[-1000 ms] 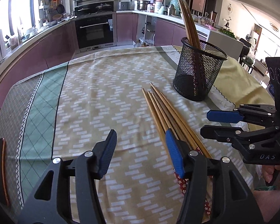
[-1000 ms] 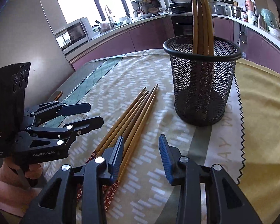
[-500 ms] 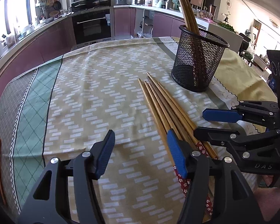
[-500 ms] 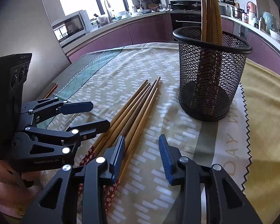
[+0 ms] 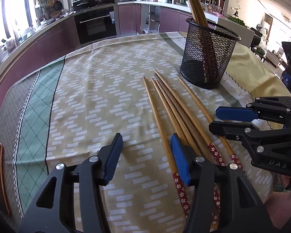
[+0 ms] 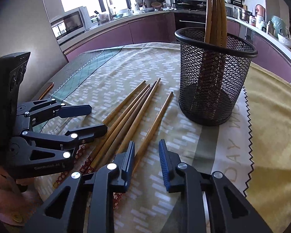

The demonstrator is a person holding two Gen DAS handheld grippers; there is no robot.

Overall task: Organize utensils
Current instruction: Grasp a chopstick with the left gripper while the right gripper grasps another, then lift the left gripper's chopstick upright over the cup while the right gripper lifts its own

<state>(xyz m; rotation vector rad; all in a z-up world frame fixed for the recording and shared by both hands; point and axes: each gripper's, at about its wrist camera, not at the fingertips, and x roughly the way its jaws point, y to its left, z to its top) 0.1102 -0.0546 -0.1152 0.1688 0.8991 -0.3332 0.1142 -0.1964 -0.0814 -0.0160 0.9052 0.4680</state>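
Near the table's front edge, one chopstick [image 6: 155, 124] now lies apart from the bundle [image 6: 124, 120], between the narrowing, still-unclosed jaws of the right gripper [image 6: 146, 163]; the left gripper [image 5: 145, 159] gapes empty, so a pickup looks imminent.

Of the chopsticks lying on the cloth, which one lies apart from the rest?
The chopstick nearest the mesh holder: this lone chopstick lies apart, a strip of cloth between it and the bunched chopsticks.

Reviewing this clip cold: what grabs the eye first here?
The black mesh holder stands upright on the patterned tablecloth with several wooden chopsticks poking out of it. Just in front of it, loose chopsticks lie fanned on the cloth, one split off toward the holder. Both grippers, left and right, hover open over their red flowered ends.
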